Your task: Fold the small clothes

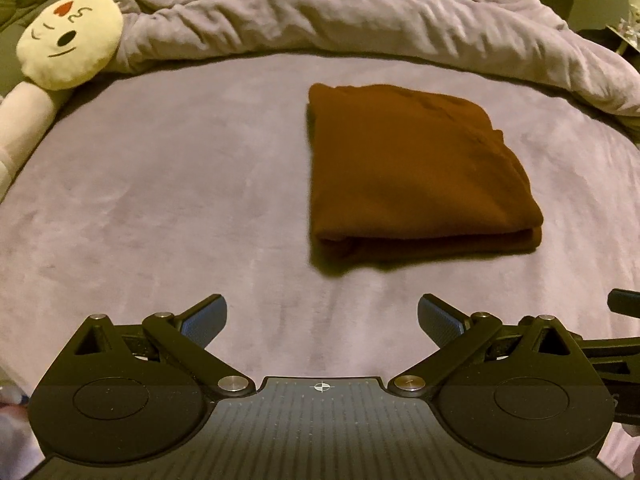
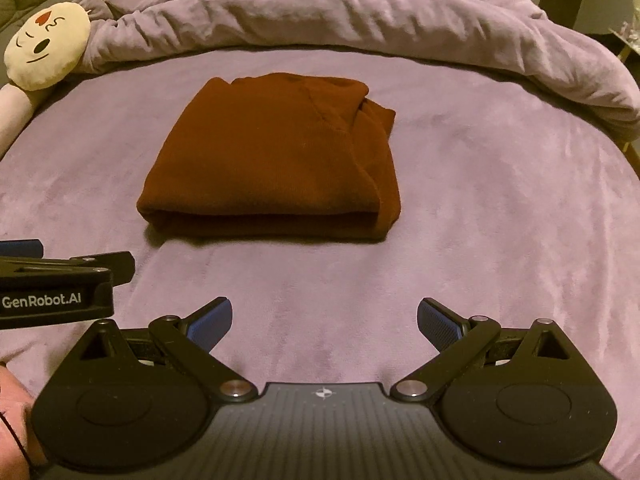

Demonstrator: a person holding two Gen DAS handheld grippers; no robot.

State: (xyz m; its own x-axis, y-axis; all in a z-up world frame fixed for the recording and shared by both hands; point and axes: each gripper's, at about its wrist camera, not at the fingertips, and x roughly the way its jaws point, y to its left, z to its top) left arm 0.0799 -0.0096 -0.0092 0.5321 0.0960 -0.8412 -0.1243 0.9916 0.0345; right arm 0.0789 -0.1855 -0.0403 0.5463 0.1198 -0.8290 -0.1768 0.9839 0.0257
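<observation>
A rust-brown garment [image 1: 412,172] lies folded into a thick rectangle on the purple bed sheet [image 1: 168,208]. It also shows in the right wrist view [image 2: 272,160], its folded edge toward me. My left gripper [image 1: 322,316] is open and empty, held back from the garment, which lies ahead and to its right. My right gripper [image 2: 324,318] is open and empty, short of the garment's near edge. The left gripper's body [image 2: 56,284] shows at the left of the right wrist view.
A bunched purple duvet [image 1: 360,12] lies across the back of the bed. A cream plush toy with a drawn face [image 1: 72,40] lies at the back left, also in the right wrist view [image 2: 46,46]. Bare sheet surrounds the garment.
</observation>
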